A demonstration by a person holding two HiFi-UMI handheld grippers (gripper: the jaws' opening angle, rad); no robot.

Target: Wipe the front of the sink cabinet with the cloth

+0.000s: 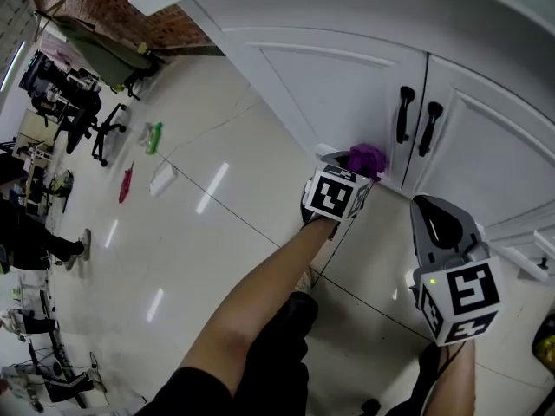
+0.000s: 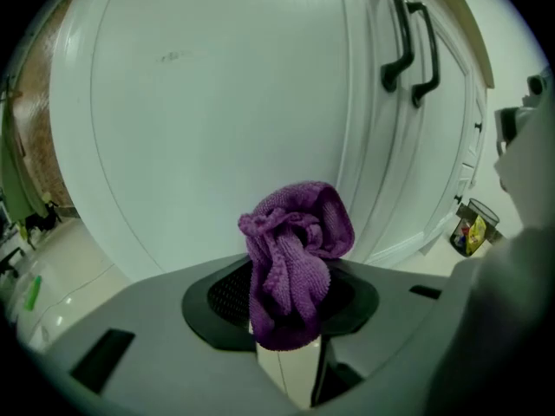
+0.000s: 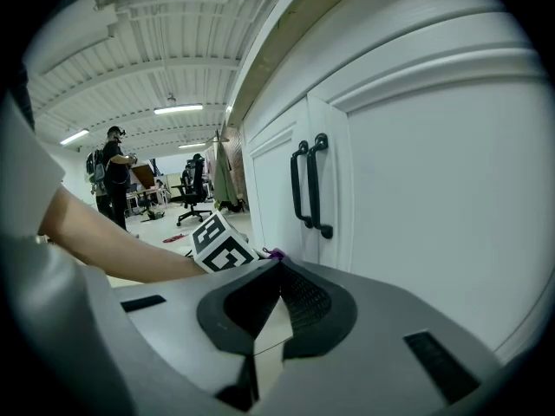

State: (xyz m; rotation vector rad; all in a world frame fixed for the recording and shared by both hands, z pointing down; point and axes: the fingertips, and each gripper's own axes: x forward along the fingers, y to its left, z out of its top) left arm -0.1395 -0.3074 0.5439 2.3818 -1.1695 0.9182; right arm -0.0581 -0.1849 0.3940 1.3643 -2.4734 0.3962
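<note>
While the left tongs (image 2: 290,332) pinch the cloth (image 2: 295,241) low by the cabinet door (image 2: 217,120), the right tongs (image 3: 260,336) sit pressed together, empty; wiping seems barely begun.

A glossy, pale tiled floor (image 1: 173,258) stretches away. On it lie a green item (image 1: 153,137), a red item (image 1: 127,183) and a white one (image 1: 162,178), near each other. Black office chairs (image 1: 87,124) stand beyond, near a brick wall (image 1: 121,7). In the right gripper view, a distant person (image 3: 113,167) stands under strip lights (image 3: 178,109).
</note>
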